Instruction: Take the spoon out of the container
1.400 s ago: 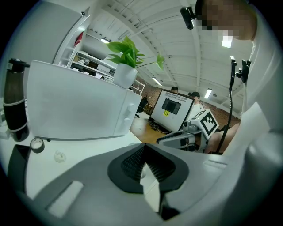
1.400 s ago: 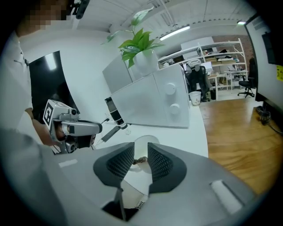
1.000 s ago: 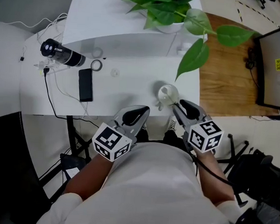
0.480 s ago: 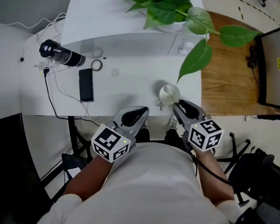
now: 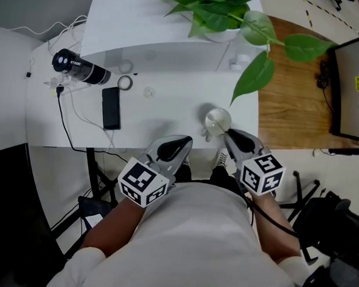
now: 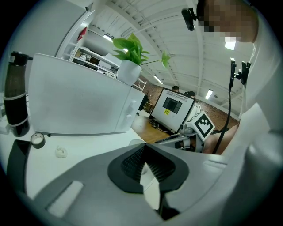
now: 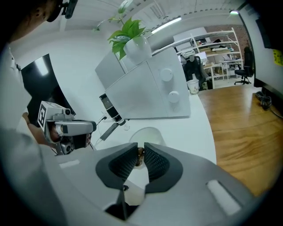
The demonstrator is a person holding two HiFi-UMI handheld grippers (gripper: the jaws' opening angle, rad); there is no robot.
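A white round container point(image 5: 218, 119) stands near the table's front right edge; in the right gripper view the container point(image 7: 148, 133) lies just beyond the jaws. My right gripper point(image 5: 227, 134) reaches to its near rim. Its jaws have just been closing, and the right gripper point(image 7: 139, 151) now pinches a small brownish spoon handle point(image 7: 139, 156) between its pads. The rest of the spoon is hidden. My left gripper point(image 5: 183, 141) hovers at the table's front edge, left of the container, shut on nothing; in its own view the left gripper point(image 6: 143, 148) has its tips together.
A black phone point(image 5: 109, 108), a black cylinder point(image 5: 80, 68), a tape roll point(image 5: 123, 83) and cables lie at the table's left. A white box point(image 5: 162, 40) with a potted plant point(image 5: 222, 14) stands behind. Wooden floor point(image 5: 287, 92) lies right of the table.
The right gripper's jaws have closed from wide apart onto the spoon handle. Both hands have stayed where they were.
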